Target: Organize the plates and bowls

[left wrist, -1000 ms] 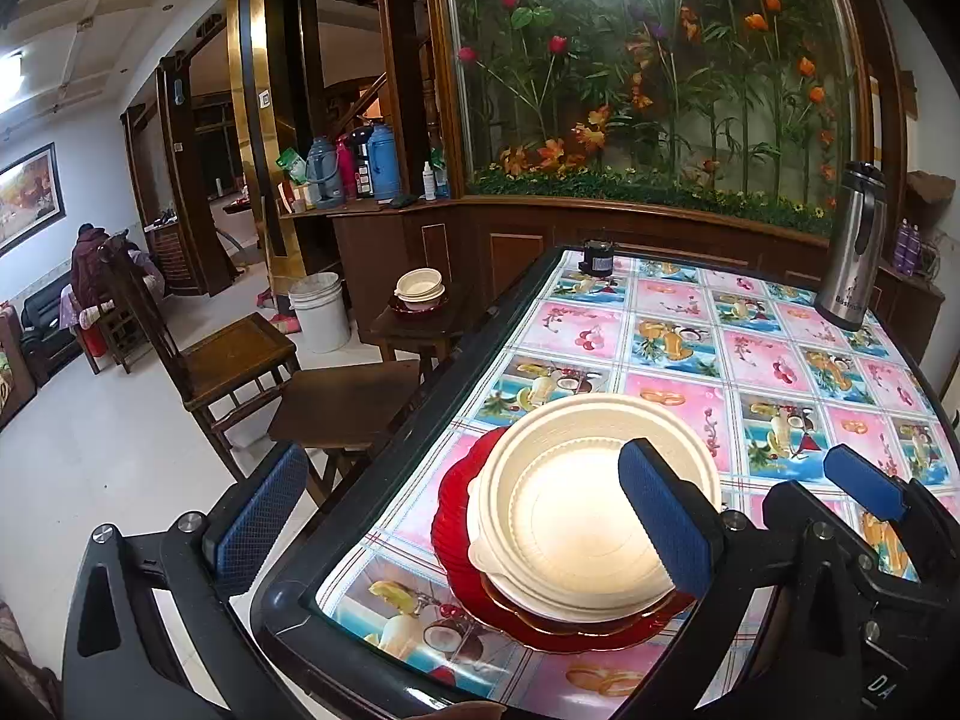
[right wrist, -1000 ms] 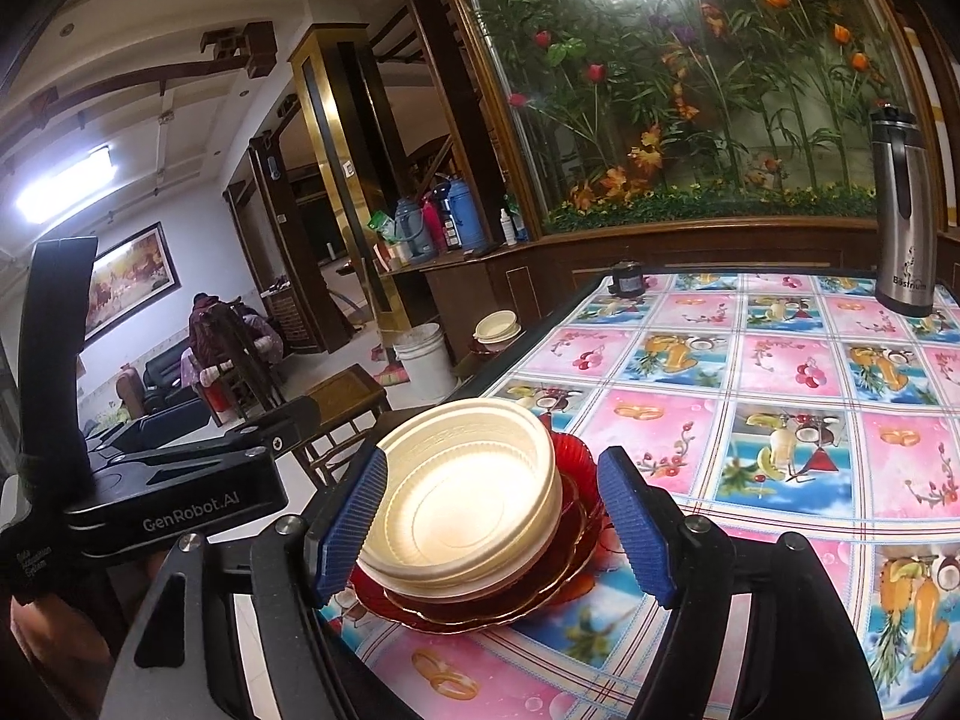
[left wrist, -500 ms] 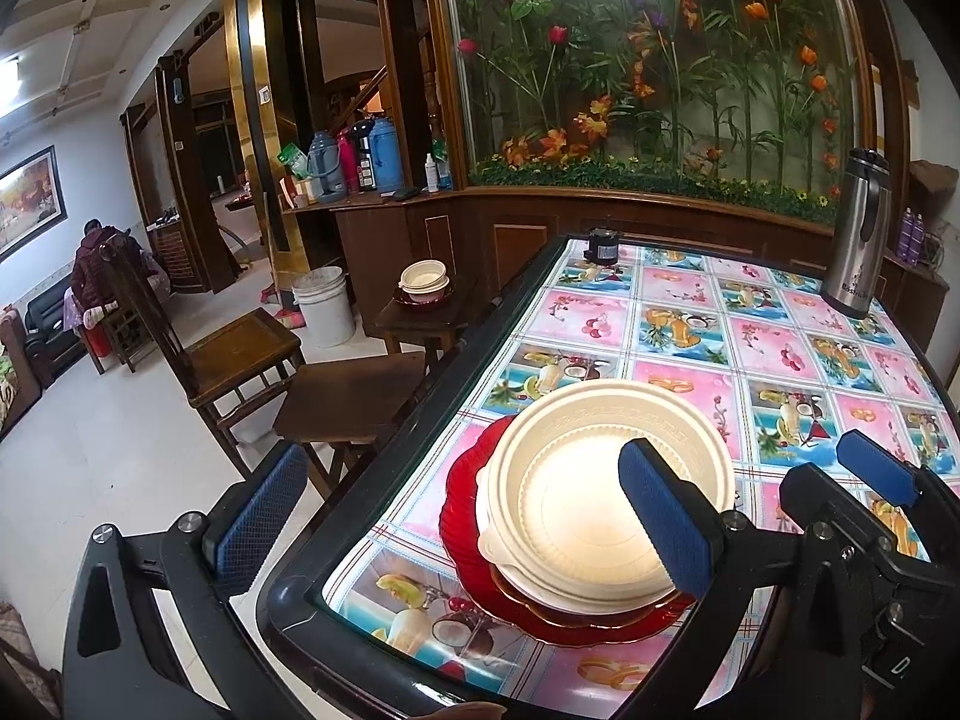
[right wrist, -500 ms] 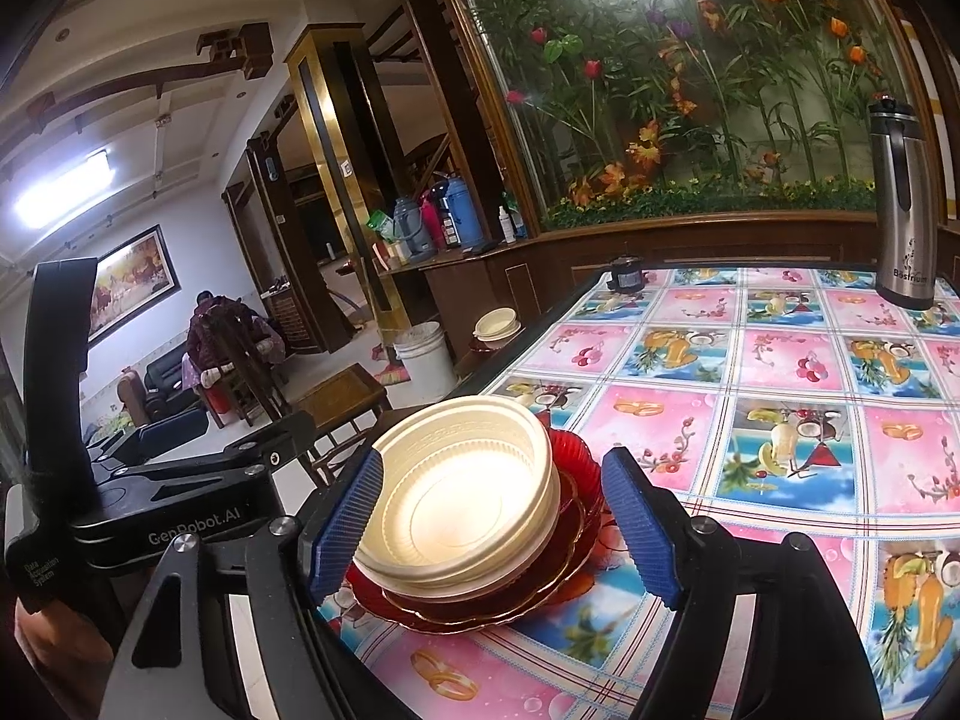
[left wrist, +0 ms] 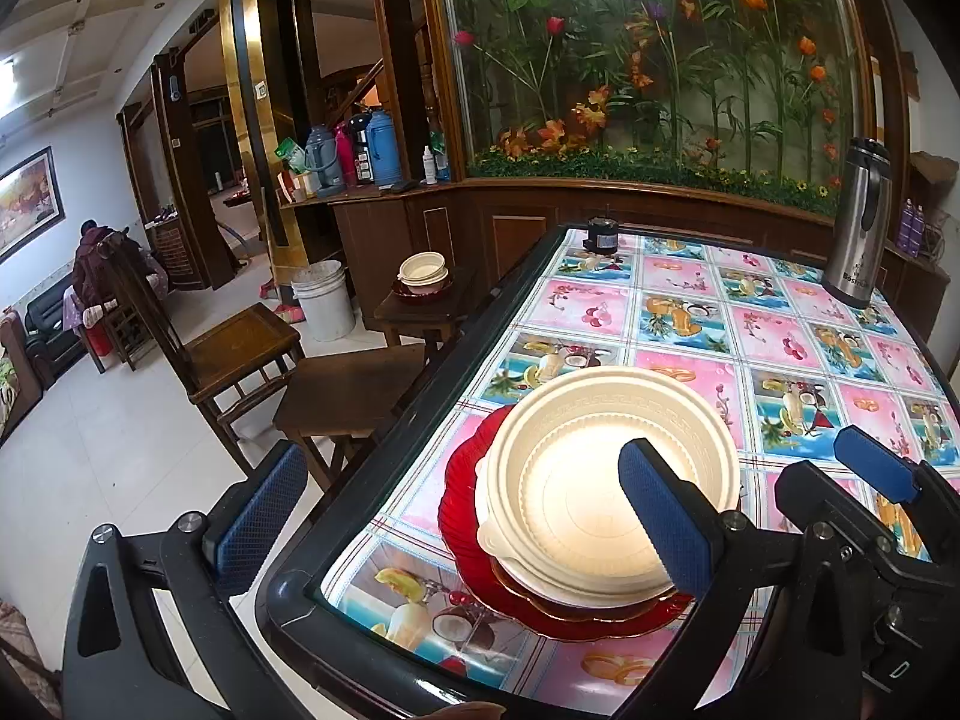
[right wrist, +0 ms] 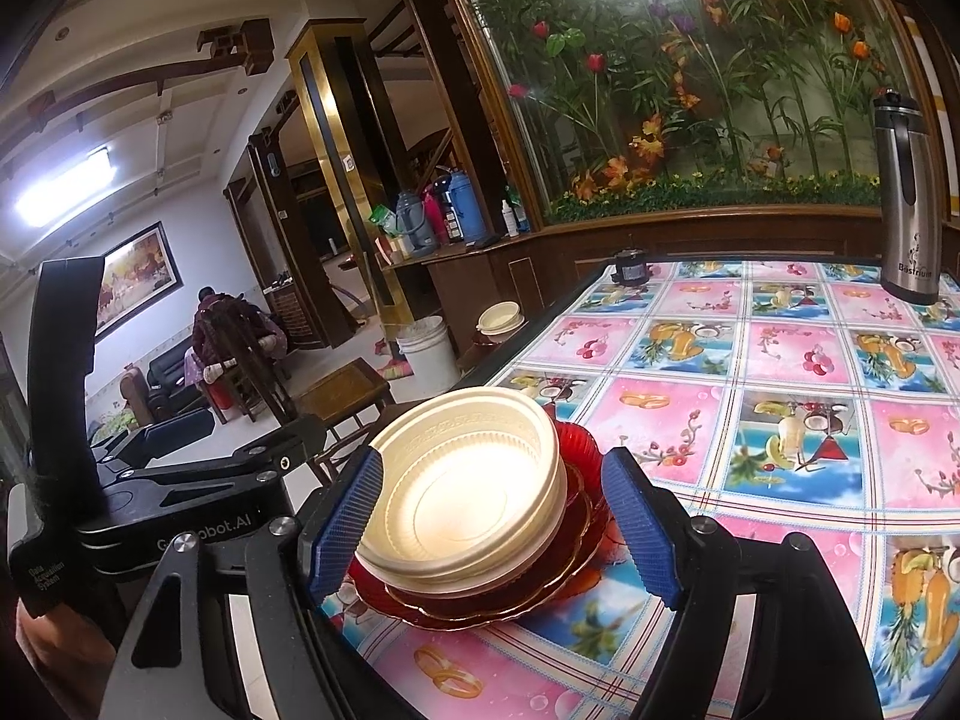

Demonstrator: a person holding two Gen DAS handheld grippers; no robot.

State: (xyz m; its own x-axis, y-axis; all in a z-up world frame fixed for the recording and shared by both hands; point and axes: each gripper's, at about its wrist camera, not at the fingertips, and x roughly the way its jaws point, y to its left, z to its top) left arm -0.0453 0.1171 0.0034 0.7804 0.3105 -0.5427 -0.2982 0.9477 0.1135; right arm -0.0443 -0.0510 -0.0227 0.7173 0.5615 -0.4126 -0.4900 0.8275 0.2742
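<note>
A stack of cream bowls (left wrist: 606, 480) rests on red plates (left wrist: 462, 498) at the near left corner of the table (left wrist: 288, 600). My left gripper (left wrist: 462, 510) is open wide. Its right finger hangs over the bowls, and its left finger is out past the table edge above the floor. In the right wrist view the cream bowls (right wrist: 468, 492) and red plates (right wrist: 576, 444) lie between the fingers of my right gripper (right wrist: 495, 528), which is open; its right pad stands clear of the bowls. A second stack of cream bowls (left wrist: 423, 270) sits on a small wooden side table.
A steel flask (left wrist: 858, 228) stands at the table's far right and a small black jar (left wrist: 602, 234) at its far edge. Wooden chairs and a stool (left wrist: 354, 390) crowd the table's left side, with a white bucket (left wrist: 324, 300) behind. A person sits far off at the left.
</note>
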